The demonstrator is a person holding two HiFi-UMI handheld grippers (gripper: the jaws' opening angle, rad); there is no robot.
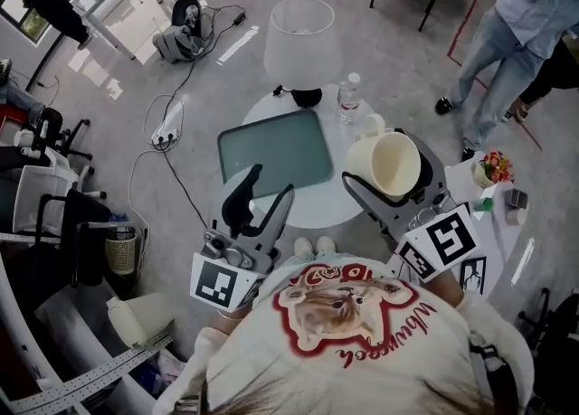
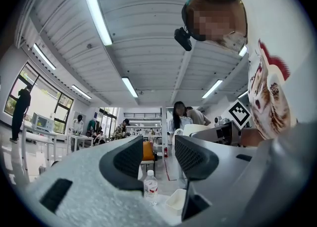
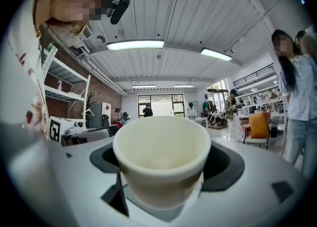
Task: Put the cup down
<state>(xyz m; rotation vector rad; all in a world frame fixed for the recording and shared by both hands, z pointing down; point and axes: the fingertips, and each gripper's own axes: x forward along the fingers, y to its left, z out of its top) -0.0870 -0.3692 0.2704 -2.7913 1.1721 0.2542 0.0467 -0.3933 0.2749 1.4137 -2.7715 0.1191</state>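
Note:
A cream cup (image 1: pixel 393 163) is held in the air over the right side of the small round white table (image 1: pixel 317 210), its mouth tipped up toward the head camera. My right gripper (image 1: pixel 384 169) is shut on the cup, one jaw on each side of its wall. In the right gripper view the cup (image 3: pixel 162 158) fills the middle and looks empty, with the right gripper (image 3: pixel 163 169) clamped round it. My left gripper (image 1: pixel 271 180) is raised over the table's near left edge, open and empty. The left gripper (image 2: pixel 158 159) shows only the room between its jaws.
A grey-green tray (image 1: pixel 271 151) lies on the table. Behind it stand a white lamp (image 1: pixel 303 42), a water bottle (image 1: pixel 349 97) and a small white cup (image 1: pixel 371 123). A low side table with flowers (image 1: pixel 496 167) is at the right. People (image 1: pixel 516 33) stand behind; cables (image 1: pixel 167 133) run over the floor.

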